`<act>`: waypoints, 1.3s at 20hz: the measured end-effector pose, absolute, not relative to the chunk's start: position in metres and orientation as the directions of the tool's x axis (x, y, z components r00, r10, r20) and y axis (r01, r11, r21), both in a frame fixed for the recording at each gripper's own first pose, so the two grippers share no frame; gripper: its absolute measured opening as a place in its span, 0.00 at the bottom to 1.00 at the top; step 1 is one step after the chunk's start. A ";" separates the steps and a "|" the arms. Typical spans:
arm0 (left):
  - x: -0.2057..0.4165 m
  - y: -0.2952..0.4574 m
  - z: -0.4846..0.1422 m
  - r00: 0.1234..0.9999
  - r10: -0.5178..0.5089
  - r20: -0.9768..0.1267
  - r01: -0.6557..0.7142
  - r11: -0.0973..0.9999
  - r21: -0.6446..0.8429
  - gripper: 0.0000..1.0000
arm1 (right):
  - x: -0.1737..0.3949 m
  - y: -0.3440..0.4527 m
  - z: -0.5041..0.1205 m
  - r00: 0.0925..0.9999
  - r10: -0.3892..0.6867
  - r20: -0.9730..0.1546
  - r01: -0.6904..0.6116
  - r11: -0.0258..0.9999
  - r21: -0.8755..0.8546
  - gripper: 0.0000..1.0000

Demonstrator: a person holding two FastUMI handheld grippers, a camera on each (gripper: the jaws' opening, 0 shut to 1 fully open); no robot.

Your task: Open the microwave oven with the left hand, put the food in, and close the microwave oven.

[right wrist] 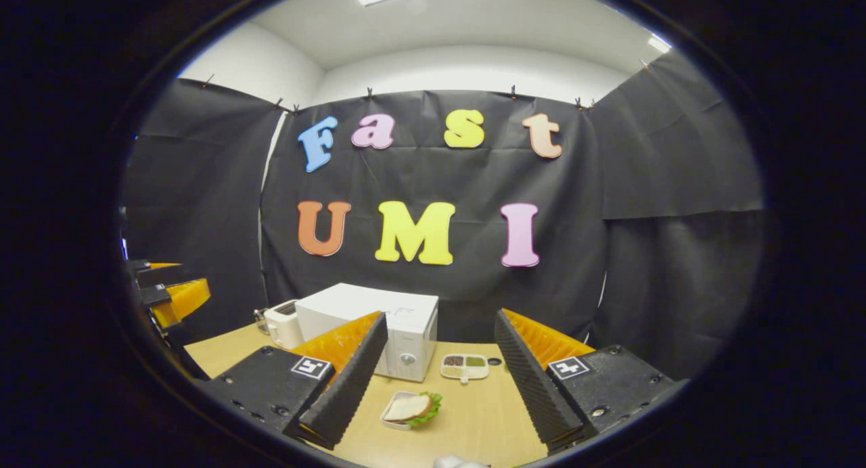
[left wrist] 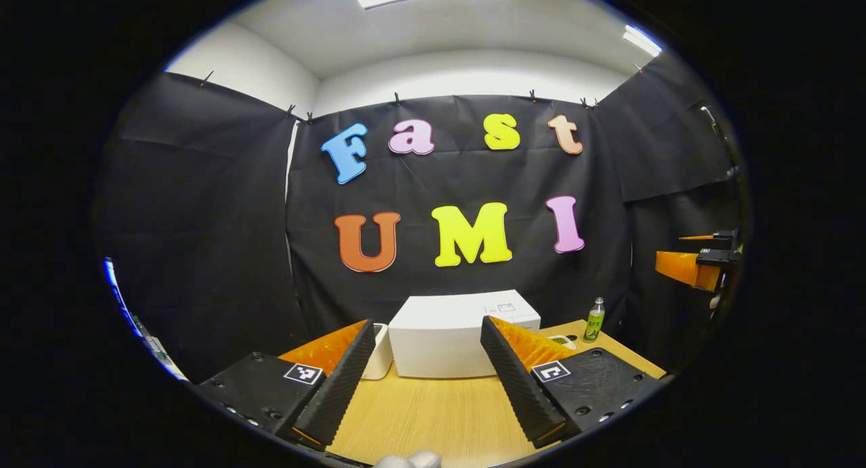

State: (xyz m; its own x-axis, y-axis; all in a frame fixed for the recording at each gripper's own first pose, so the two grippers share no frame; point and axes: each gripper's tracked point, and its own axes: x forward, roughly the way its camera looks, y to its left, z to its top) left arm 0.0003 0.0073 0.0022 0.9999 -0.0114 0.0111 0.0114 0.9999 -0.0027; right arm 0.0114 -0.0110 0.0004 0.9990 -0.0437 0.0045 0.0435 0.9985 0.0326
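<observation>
A white microwave oven (left wrist: pixel 452 336) stands at the back of the wooden table (left wrist: pixel 433 414), its door closed; the right gripper view shows the microwave (right wrist: pixel 379 326) with its dials facing front. My left gripper (left wrist: pixel 427 377) hovers open in front of it, nothing between its fingers. A sandwich with lettuce in a small white dish (right wrist: pixel 409 410) lies on the table in front of the microwave. Above that dish my right gripper (right wrist: pixel 438 377) is held open and empty. Each gripper also appears at the edge of the other's view: the right gripper (left wrist: pixel 700 265), the left gripper (right wrist: pixel 166 295).
A white toaster (right wrist: pixel 284 322) stands left of the microwave. A divided dish of condiments (right wrist: pixel 465 366) sits to the microwave's right. A green bottle (left wrist: pixel 595 320) stands at the table's back right corner. Black cloth walls close in the booth.
</observation>
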 end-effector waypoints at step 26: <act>0.240 -0.167 -0.187 0.979 -0.183 -0.089 0.182 0.983 -0.027 0.97 | -0.007 -0.083 0.000 0.975 -0.209 -0.080 0.209 0.978 -0.010 1.00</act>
State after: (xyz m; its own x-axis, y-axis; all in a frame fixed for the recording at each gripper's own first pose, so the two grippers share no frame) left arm 0.2395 -0.1674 -0.1866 0.9790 -0.1834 -0.0892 0.1817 0.9830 -0.0269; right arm -0.0069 -0.0834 0.0002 0.9746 -0.2090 -0.0805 0.2089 0.9779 -0.0099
